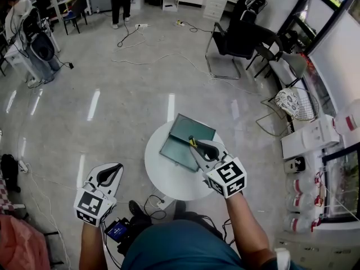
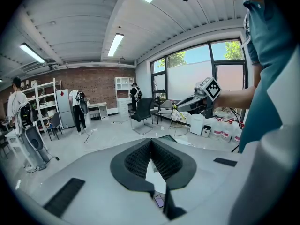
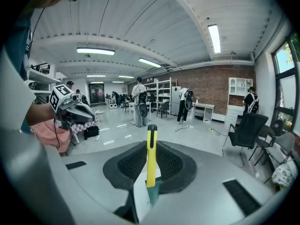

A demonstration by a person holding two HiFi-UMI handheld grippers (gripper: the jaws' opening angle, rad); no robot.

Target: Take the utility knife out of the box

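Grips the yellow utility knife (image 3: pixel 150 158) in the right hand-held gripper (image 3: pixel 151 143), jaws narrowed onto the knife's body, pads pressing both flanks. Carries it lengthwise along the jaws, black slider end poking out past the fingertips. Holds it above the round white desk (image 1: pixel 169 180), over the right side of the open dark green box (image 1: pixel 181 146) and not far in from the desk's right edge. Through the gap under the jaws, a sliver of green box and white desk top below the knife. Box on the far half of the desk, two green halves lying open side by side, one at the far edge, the other toward the middle.

Has the left hand-held gripper (image 1: pixel 115 168) off the desk's left edge, toward the near side, over the glossy floor (image 1: pixel 112 94). Jaws pressed together at the tips, nothing between them. Aims it toward the desk. In the left gripper view, beyond its closed tips, the right hand-held gripper with the yellow knife raised in front of the windows (image 2: pixel 197 69). Marker cubes facing up on both: right one (image 1: pixel 228 178) over the desk's near-right edge, left one (image 1: pixel 91 205) well apart from the desk.
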